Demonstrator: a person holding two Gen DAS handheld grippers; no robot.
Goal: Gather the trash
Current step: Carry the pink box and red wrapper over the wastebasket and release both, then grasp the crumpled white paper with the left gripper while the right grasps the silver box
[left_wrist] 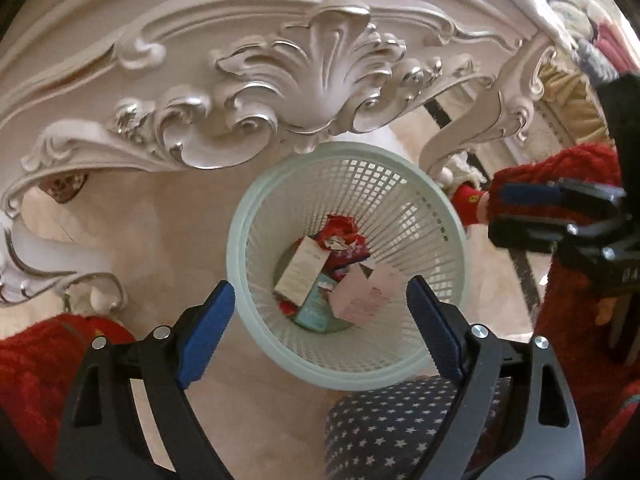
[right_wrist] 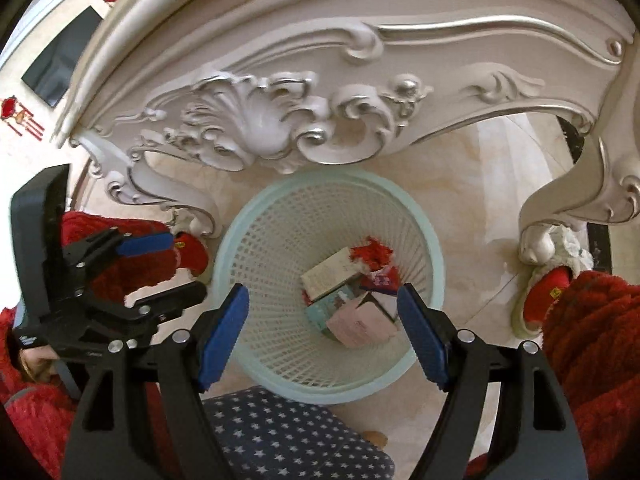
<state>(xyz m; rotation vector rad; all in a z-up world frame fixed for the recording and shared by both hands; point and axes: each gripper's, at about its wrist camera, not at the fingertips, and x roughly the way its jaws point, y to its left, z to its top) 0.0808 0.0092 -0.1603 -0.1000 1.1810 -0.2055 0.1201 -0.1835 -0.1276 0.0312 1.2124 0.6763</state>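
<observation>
Below the carved white table (left_wrist: 256,92), a pale green mesh basket (left_wrist: 440,216) is seen standing on the beige floor (left_wrist: 180,216), close to a curved table leg (right_wrist: 560,200). Trash is held in its bottom: a cream box (left_wrist: 302,270), a teal box (left_wrist: 316,308), a pink carton (left_wrist: 366,294) and crumpled red paper (left_wrist: 342,226). Print on the boxes is too blurred to be read. Both grippers are held above the basket. The left gripper (left_wrist: 320,328) is seen with jaws wide apart and nothing held; the right gripper (right_wrist: 322,336) likewise, wide apart and empty. A star-patterned navy cloth (right_wrist: 288,436) lies at the basket's near edge. Red knit sleeves (right_wrist: 588,340) and red slippers (right_wrist: 542,292) flank the basket. Red ornaments (right_wrist: 20,118) hang on the wall.
</observation>
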